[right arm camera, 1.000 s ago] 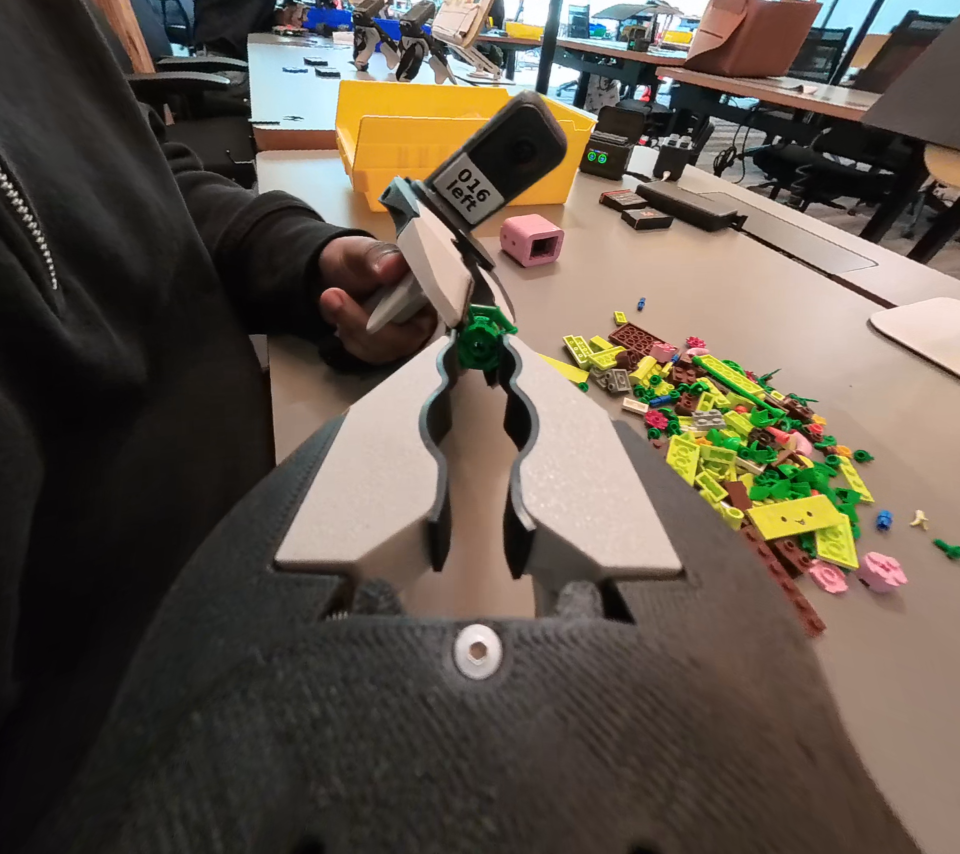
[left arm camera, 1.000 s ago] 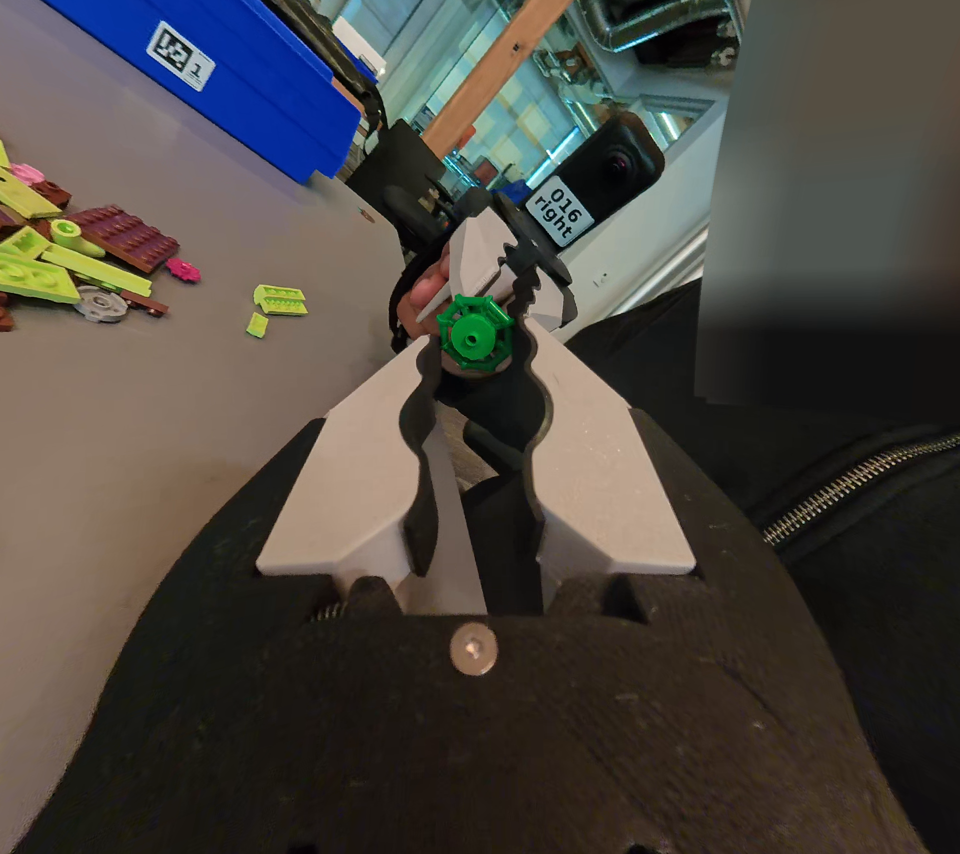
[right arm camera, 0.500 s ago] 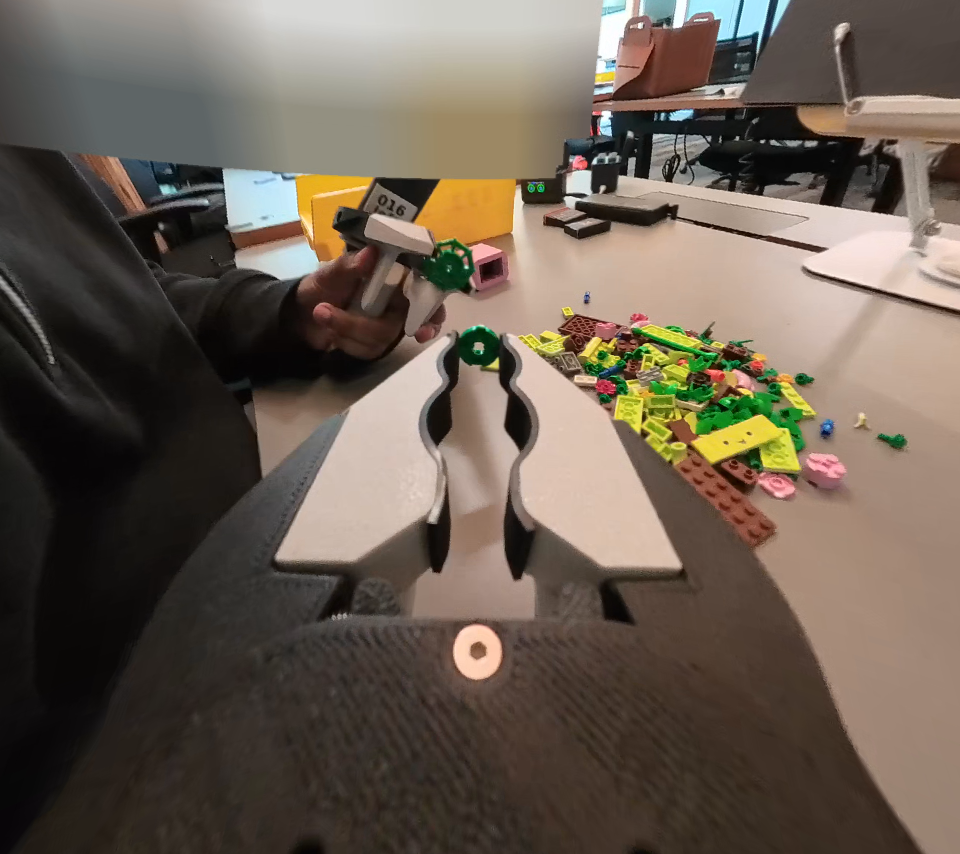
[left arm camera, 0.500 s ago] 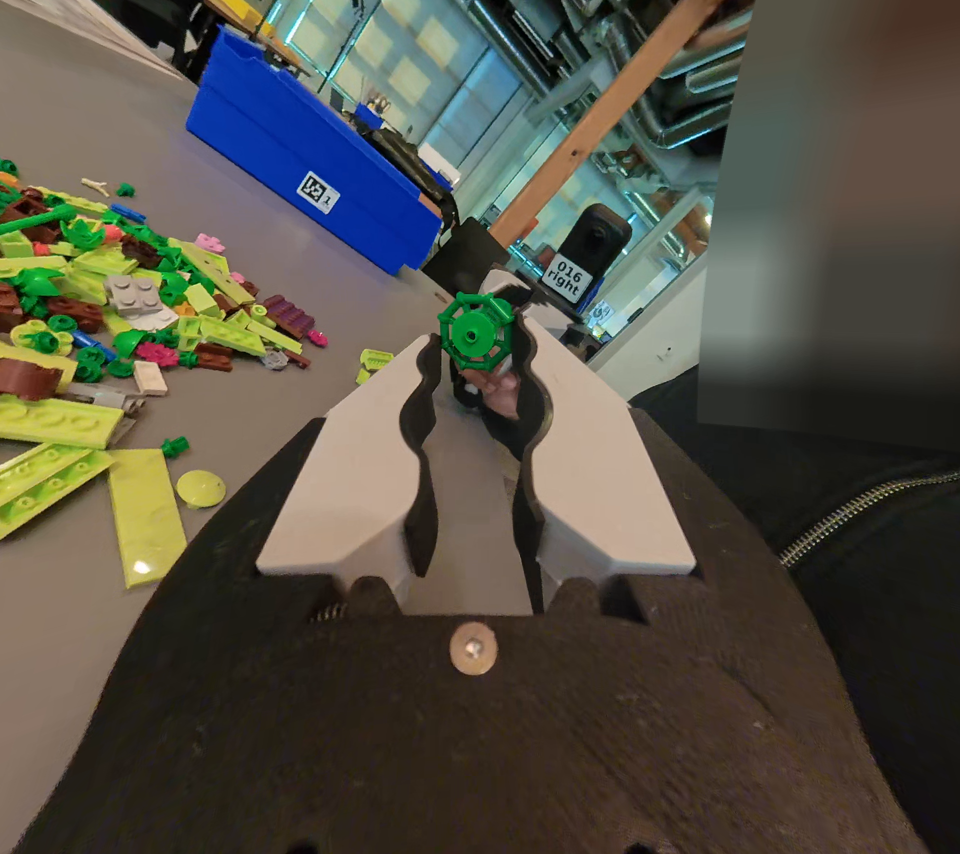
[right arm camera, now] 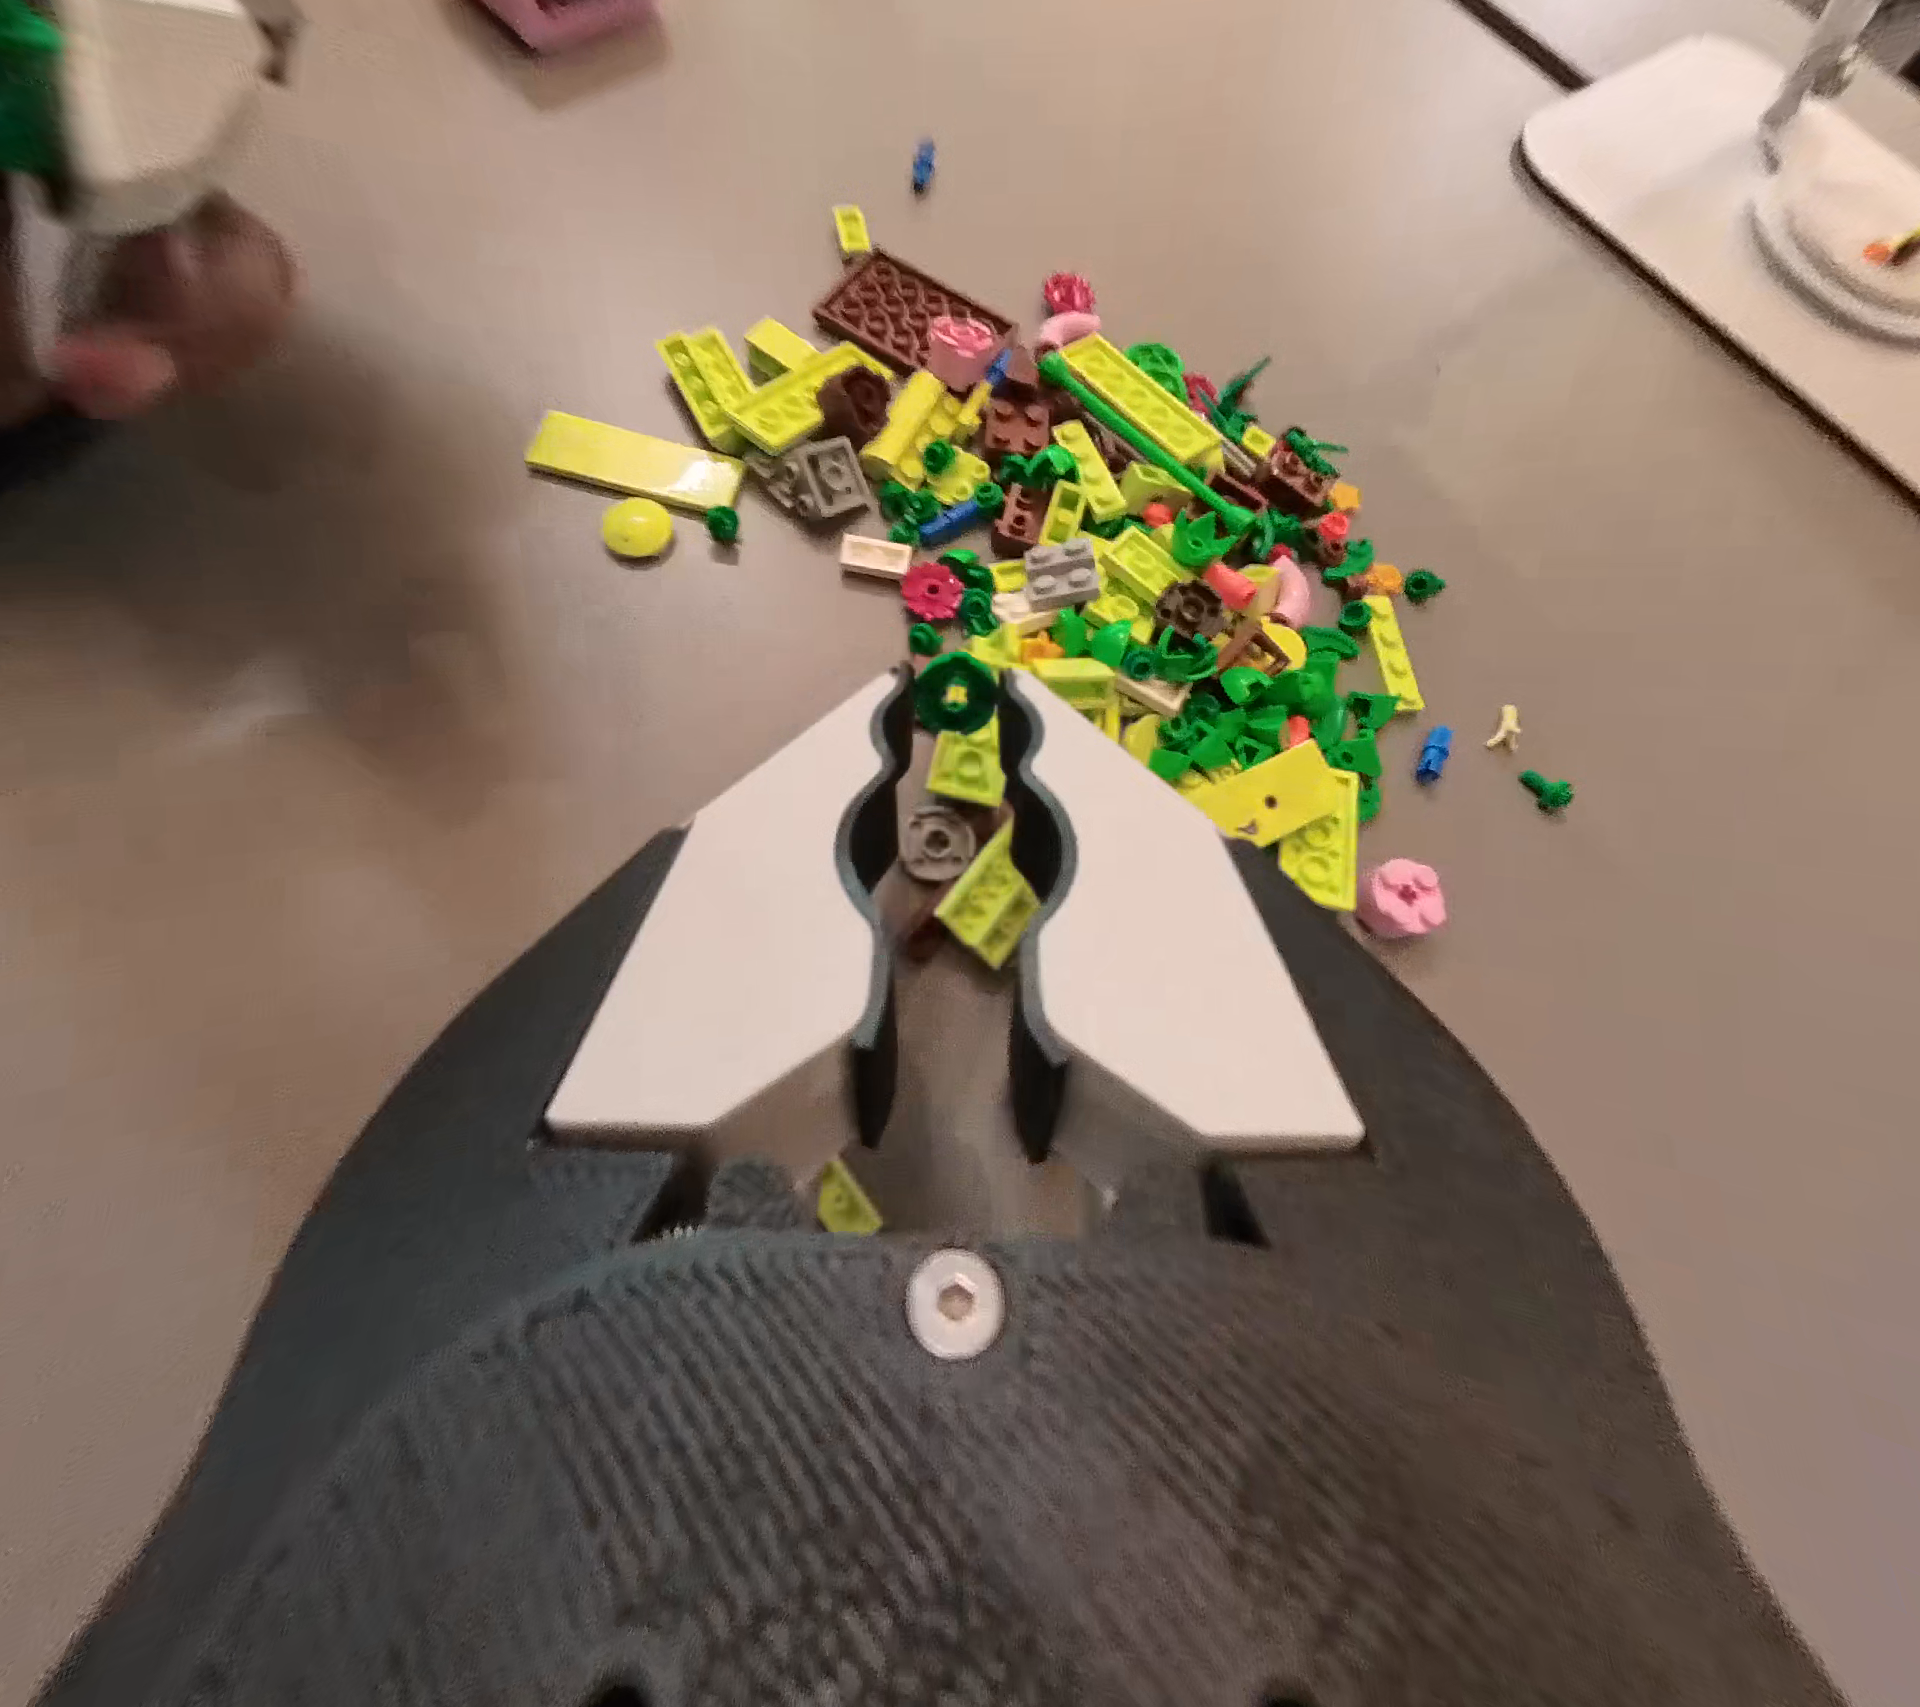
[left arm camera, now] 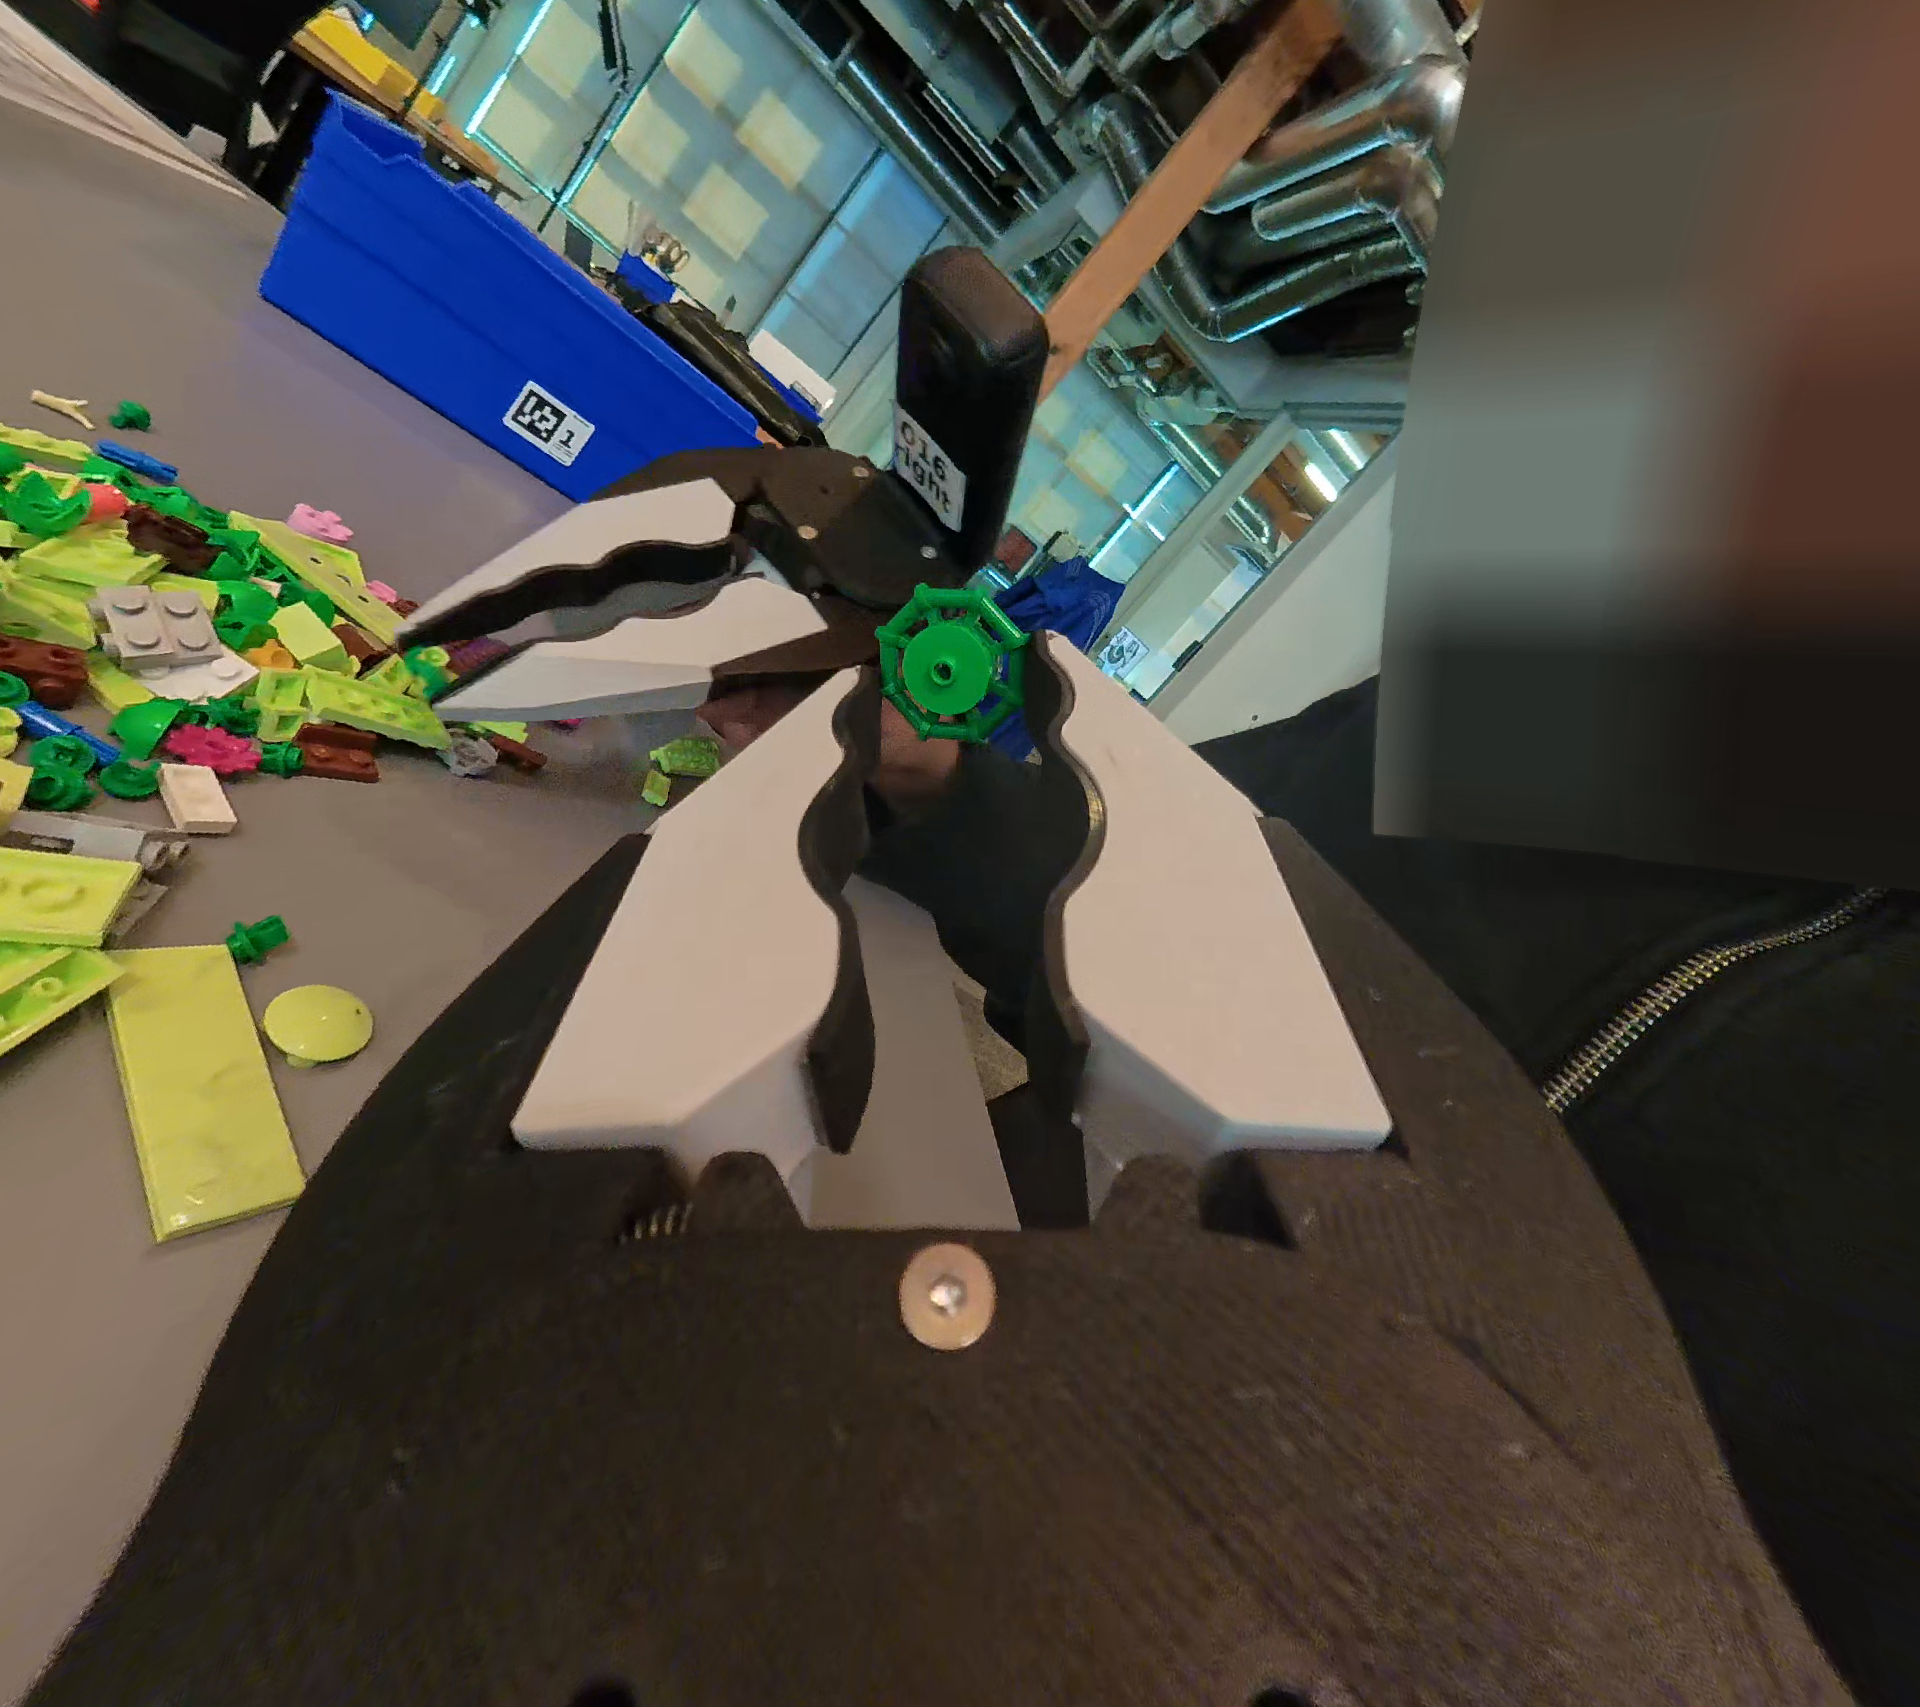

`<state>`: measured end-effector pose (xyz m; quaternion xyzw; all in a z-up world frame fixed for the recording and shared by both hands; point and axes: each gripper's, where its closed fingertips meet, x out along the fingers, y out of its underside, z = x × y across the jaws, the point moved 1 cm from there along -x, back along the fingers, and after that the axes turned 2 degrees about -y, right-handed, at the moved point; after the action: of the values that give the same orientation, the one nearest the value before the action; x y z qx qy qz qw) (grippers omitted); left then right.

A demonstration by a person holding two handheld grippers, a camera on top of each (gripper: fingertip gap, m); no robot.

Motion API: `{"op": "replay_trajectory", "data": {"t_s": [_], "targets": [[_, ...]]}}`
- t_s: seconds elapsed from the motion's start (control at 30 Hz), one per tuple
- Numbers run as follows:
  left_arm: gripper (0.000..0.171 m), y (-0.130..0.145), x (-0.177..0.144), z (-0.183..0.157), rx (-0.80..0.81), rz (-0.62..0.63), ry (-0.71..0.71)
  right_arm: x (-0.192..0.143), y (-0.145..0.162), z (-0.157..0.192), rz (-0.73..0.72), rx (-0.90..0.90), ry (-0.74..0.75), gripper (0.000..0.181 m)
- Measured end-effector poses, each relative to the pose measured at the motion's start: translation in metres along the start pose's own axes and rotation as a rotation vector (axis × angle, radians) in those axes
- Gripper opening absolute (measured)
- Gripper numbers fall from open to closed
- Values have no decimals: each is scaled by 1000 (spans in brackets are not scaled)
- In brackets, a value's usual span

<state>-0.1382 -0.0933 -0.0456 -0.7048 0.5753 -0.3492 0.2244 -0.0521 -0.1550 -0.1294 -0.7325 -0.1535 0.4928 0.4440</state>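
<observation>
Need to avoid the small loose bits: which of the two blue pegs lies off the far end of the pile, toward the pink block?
The blue peg lying alone on the table beyond the brown plate; the other blue peg lies at the pile's right edge.

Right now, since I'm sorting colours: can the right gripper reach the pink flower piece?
Likely reachable: the pink flower piece lies uncovered at the pile's edge, just beside the right gripper. But its jaws are shut on a green round piece.
</observation>
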Motion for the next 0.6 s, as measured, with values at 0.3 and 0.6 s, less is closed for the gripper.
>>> {"op": "replay_trajectory", "data": {"t_s": [0.3, 0.6], "targets": [[26, -4, -2, 5, -48, -20, -4, -37, -39, 17, -291, -37, -27, 28], [27, 7, 5, -2, -88, 40, 55, -60, -75, 92, -555, -216, -202, 26]]}}
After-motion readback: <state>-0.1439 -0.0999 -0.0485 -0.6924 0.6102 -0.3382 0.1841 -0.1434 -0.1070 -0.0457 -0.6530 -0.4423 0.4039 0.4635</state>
